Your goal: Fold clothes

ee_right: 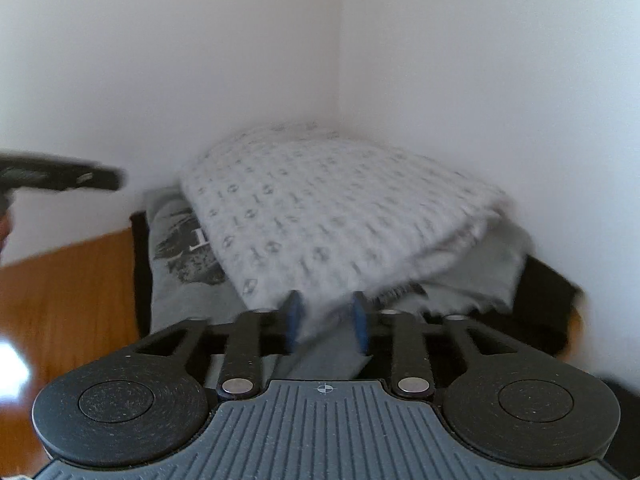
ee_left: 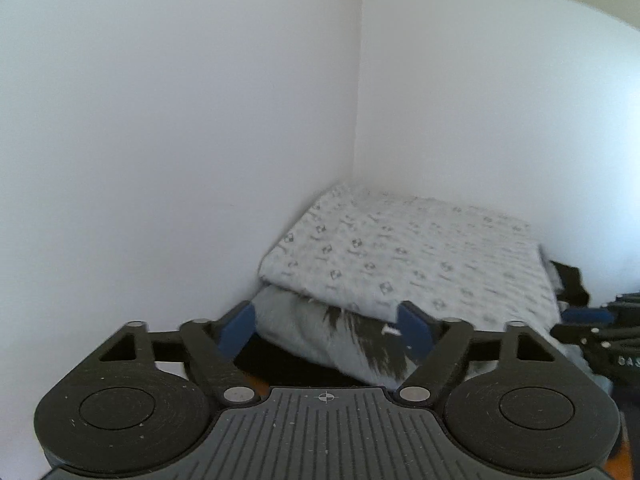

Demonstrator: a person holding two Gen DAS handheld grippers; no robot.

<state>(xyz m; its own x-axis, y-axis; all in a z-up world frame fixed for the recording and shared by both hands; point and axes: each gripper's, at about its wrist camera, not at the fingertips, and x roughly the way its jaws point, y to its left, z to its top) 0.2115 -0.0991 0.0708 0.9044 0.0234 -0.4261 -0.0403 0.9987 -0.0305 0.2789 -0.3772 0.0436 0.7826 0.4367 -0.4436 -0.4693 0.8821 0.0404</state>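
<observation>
Nearest in the left wrist view, the left tool (ee_left: 326,328) has its two blue-padded fingers (ee_left: 239,330) spread wide, with nothing pressed between them. Just past the fingertips lies a folded grey T-shirt with a dark print (ee_left: 344,344), resting on a black garment (ee_left: 280,364) that in turn lies on the orange-brown wooden counter (ee_left: 256,384). On top of the grey shirt sits a folded white cloth with a small repeated grey pattern (ee_left: 408,248), its near edge overhanging the shirt and its far end pushed into the corner where the two white walls (ee_left: 180,120) meet. At the right edge of this view part of the right tool (ee_left: 600,336) shows, blurred, beside the stack.

In the right wrist view, the right tool (ee_right: 326,320) stands at a middling gap, its blue pads (ee_right: 295,314) close to the near edge of the white patterned cloth (ee_right: 320,216). Blur hides whether the pads touch the fabric, but they do not clamp it. The grey printed shirt (ee_right: 180,256) shows under the cloth on the left and again on the right, with the black garment (ee_right: 140,272) peeking out beneath on both sides. The wooden counter (ee_right: 68,300) spreads to the left. Farther left, a blurred black part of the left tool (ee_right: 60,176) reaches in above the counter, against the white wall (ee_right: 200,60).
</observation>
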